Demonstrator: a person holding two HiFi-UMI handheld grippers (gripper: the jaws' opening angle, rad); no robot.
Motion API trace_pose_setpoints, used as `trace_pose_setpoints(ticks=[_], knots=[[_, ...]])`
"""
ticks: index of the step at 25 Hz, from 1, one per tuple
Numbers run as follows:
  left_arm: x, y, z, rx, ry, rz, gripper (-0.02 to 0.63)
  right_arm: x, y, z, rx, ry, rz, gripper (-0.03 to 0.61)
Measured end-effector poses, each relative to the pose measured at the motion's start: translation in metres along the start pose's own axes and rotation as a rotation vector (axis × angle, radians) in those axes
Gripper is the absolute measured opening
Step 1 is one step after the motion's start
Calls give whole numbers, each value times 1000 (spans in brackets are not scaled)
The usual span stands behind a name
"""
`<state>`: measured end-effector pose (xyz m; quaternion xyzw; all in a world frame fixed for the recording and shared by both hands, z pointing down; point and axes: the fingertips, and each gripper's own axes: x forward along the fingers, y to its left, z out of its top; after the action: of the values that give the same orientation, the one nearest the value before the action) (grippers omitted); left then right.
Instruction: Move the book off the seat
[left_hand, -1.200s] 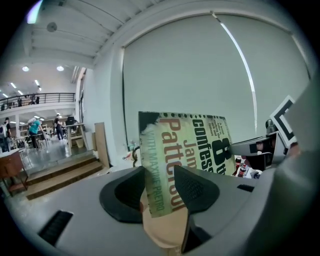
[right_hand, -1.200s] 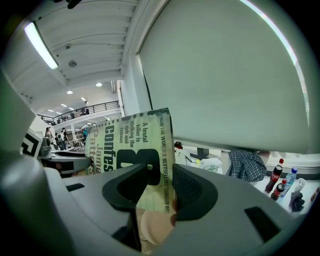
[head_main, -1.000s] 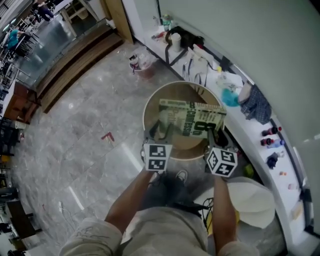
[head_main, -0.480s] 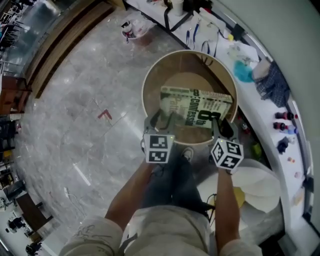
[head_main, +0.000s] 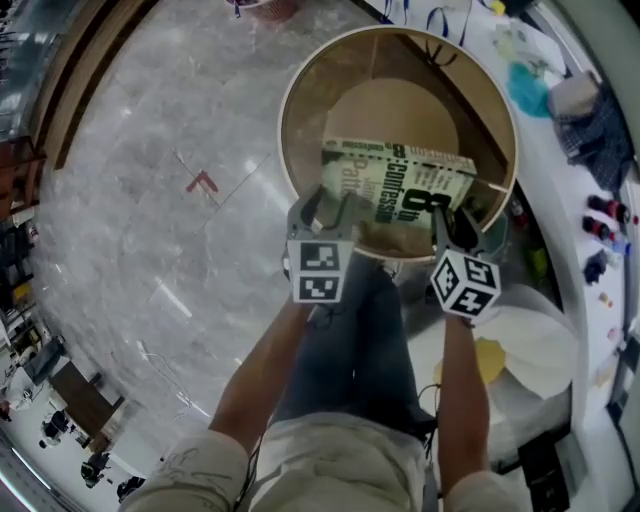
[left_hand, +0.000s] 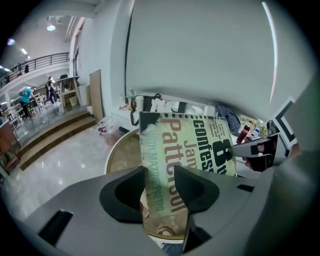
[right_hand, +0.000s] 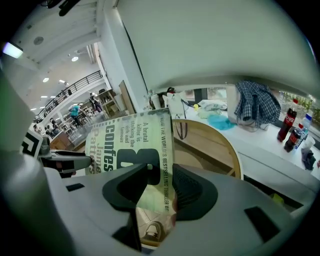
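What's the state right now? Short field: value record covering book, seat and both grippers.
book: paperback, cover up, held over the near part of the seat
seat: round, wooden, raised curved rim
left gripper: shut on the book's left side
right gripper: shut on the book's right side
book off seat: not yet; whether it touches the seat can't be told

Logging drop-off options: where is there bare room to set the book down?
The marble floor left of the round wooden seat is bare. The white counter to the seat's right is crowded with bottles and a checked cloth.
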<state>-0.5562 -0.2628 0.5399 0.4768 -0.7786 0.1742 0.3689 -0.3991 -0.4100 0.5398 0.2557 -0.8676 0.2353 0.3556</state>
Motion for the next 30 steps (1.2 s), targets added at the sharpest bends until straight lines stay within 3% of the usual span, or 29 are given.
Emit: trace_pose_setpoints(ticks=[10, 30], knots=[[58, 10, -70, -42, 110, -20, 189, 56, -12, -61, 4, 113, -12, 161], [94, 16, -82, -16, 168, -20, 189, 87, -21, -84, 76, 176, -51, 161]])
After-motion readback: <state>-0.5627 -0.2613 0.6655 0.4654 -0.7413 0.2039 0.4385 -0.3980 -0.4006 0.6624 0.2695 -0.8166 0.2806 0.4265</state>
